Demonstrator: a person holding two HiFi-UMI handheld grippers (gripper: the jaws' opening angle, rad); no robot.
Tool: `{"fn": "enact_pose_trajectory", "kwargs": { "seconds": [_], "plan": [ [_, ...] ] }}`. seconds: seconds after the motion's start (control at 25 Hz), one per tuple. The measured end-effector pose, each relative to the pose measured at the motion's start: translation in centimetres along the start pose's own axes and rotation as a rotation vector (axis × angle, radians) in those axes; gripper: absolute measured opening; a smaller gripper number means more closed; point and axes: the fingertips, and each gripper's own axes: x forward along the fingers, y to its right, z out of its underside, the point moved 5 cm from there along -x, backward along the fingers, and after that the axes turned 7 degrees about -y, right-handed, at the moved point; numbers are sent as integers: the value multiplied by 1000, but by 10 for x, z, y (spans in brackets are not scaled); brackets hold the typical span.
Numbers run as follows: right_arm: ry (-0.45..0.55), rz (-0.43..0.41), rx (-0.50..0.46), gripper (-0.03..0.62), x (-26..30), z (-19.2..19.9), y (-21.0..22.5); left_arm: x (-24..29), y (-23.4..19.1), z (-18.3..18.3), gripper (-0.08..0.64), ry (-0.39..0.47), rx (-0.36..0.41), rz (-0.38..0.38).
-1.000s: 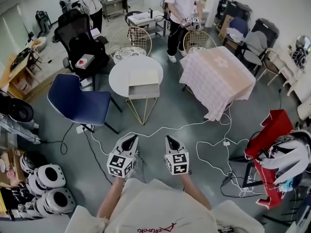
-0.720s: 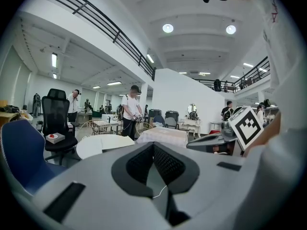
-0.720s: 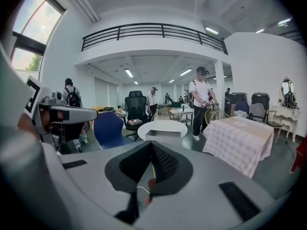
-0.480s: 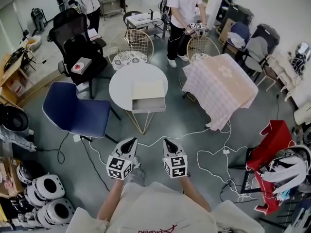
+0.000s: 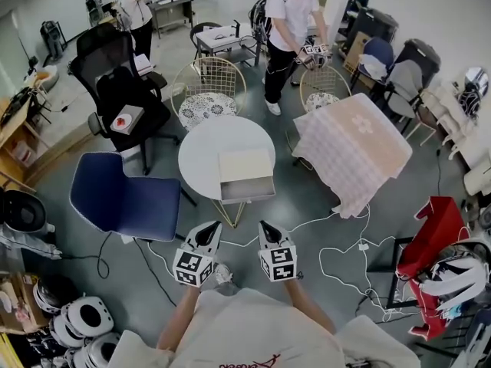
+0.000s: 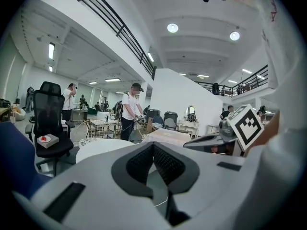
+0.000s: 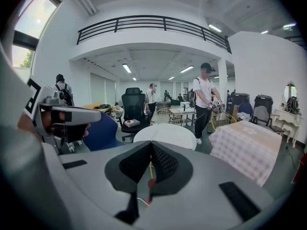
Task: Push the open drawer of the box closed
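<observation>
The cream box [image 5: 245, 164] lies on a round white table [image 5: 205, 148], and its drawer [image 5: 248, 189] stands pulled out toward me over the table's near edge. Both grippers hover over the floor a short way in front of the table, apart from the box. My left gripper [image 5: 210, 228] is shut and empty, with its pads meeting at the tip [image 6: 153, 145]. My right gripper [image 5: 265, 227] is also shut with nothing in it [image 7: 151, 145]. The white table shows beyond the jaws [image 6: 98, 150] [image 7: 165, 132]. I cannot see the box in either gripper view.
A blue chair [image 5: 123, 202] stands left of the table and a black office chair [image 5: 123, 90] behind that. Wire chairs [image 5: 207, 90] sit beyond. A cloth-covered table [image 5: 357, 148] is to the right. Cables [image 5: 337, 255] cross the floor. A person [image 5: 288, 29] stands at the back.
The table and box have come nearer and lower in the head view as I walk toward them. Both grippers stay shut, side by side in front of me.
</observation>
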Motion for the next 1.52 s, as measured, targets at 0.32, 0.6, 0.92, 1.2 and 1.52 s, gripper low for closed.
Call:
{"fn": "enact_pose_trajectory", "kwargs": {
  "seconds": [0.32,0.6,0.92,1.2,1.52],
  "plan": [
    [0,9,-8,15,60,-40,-15,19,-66,-20,12,-1,9,23],
    [-7,29,-3,15,93,-62,-24,33,-101,-25,12,-11,0,57],
    [-38,53,9,15,106,-57,-13,54,-108,-24,12,-11,-7,87],
    [-26,28,5,15,115,-58,7,72,-101,-22,12,-28,-14,55],
    [-10,-40,-20,15,115,-67,45,92,-79,-31,12,-33,-33,-27]
  ]
}}
